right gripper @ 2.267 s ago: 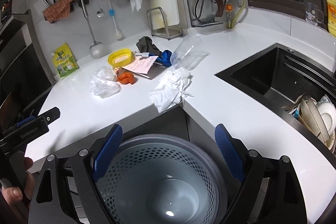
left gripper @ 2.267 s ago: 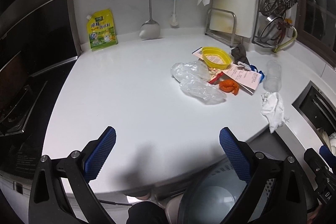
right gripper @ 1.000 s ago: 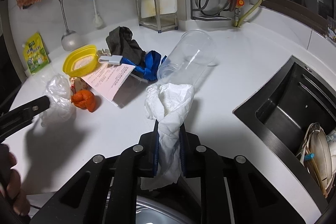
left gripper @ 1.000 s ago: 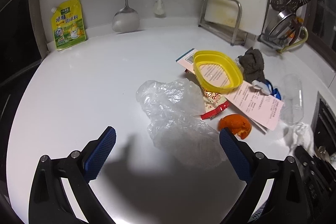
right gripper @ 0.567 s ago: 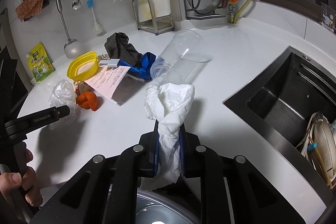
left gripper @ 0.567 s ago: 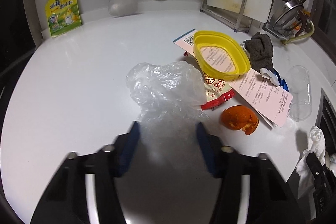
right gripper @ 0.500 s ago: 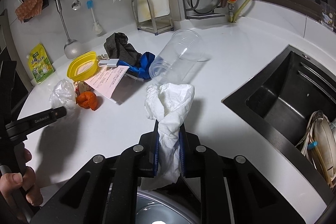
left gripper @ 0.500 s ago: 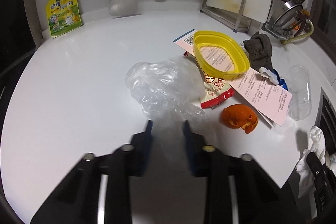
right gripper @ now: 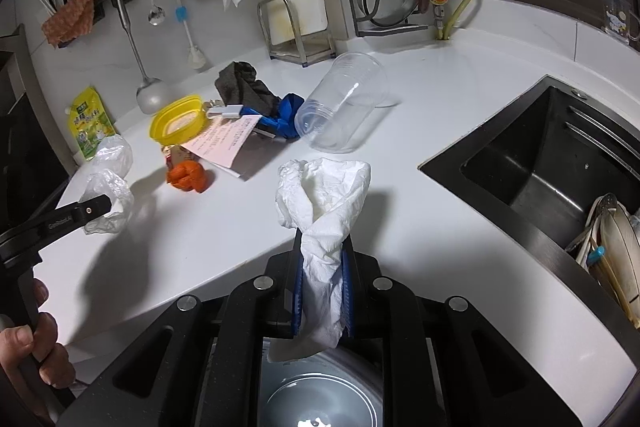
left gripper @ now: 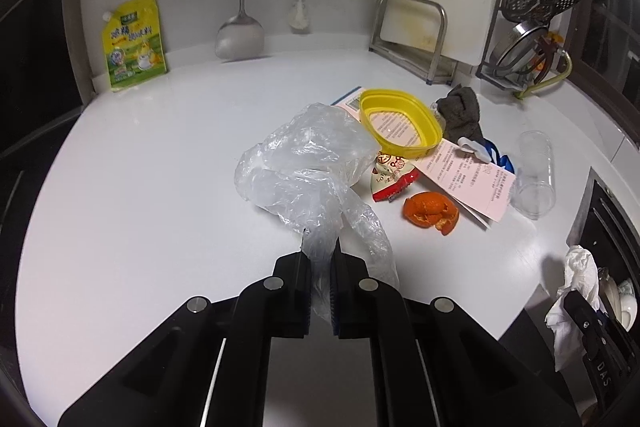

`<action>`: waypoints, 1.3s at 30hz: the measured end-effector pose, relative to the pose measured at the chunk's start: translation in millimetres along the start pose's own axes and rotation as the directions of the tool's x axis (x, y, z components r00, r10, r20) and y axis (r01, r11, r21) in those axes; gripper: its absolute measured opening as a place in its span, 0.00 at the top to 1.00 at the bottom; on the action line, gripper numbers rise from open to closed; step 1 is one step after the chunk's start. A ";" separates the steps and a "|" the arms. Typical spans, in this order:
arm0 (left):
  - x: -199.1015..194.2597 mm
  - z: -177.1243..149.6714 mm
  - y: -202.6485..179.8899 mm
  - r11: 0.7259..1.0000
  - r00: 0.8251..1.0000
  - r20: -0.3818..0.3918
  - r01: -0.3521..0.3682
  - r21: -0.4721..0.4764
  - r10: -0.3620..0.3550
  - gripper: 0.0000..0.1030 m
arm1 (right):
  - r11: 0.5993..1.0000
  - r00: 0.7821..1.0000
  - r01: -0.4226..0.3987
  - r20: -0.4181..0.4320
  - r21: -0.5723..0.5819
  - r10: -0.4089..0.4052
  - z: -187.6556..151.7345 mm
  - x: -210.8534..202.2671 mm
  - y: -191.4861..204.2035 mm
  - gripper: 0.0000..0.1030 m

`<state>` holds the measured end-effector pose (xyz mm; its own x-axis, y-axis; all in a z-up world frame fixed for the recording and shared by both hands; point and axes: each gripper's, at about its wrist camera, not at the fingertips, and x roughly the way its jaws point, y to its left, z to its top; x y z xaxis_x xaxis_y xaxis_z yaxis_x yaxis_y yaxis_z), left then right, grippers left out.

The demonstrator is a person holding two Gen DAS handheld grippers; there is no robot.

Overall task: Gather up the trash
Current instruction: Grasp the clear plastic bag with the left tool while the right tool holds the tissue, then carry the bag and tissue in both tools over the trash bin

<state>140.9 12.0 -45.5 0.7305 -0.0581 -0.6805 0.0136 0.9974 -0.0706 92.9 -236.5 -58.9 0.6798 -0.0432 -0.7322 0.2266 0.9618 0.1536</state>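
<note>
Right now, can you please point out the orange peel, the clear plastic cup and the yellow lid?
orange peel (left gripper: 431,213), left wrist view, on the middle of the curled peel.
clear plastic cup (right gripper: 344,107), right wrist view, on the side wall of the lying cup.
yellow lid (left gripper: 430,133), left wrist view, on its right rim.

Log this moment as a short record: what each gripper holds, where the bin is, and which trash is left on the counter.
left gripper: jaws shut on clear plastic bag, most of which lies on the counter
right gripper: jaws shut on crumpled white tissue, held above the bin
bin: below the counter edge, under the right gripper
trash on counter: orange peel, snack wrapper, receipt, clear plastic cup on its side
</note>
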 end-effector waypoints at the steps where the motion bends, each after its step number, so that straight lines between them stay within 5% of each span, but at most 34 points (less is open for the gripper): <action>1: -5.3 -1.1 0.8 1.000 1.000 0.008 -0.004 0.006 0.004 0.93 | 1.000 1.000 -0.002 0.001 -0.001 0.002 -1.2 -2.5 0.3 0.85; 20: -100.1 -54.1 -10.4 0.994 0.993 0.100 0.051 0.100 -0.061 0.93 | 0.997 0.998 -0.048 0.025 -0.054 0.050 -40.3 -72.5 20.2 0.85; 39: -136.8 -114.7 -31.4 0.967 0.987 0.054 0.138 0.213 -0.153 0.93 | 0.997 0.998 -0.069 -0.001 -0.045 0.069 -93.5 -117.4 8.9 0.85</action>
<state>-37.8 -16.2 -33.9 0.7558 -0.2074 -0.6211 0.2591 0.9658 -0.0072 -50.1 -197.6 -33.7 0.6928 0.0231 -0.7208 0.1477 0.9737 0.1732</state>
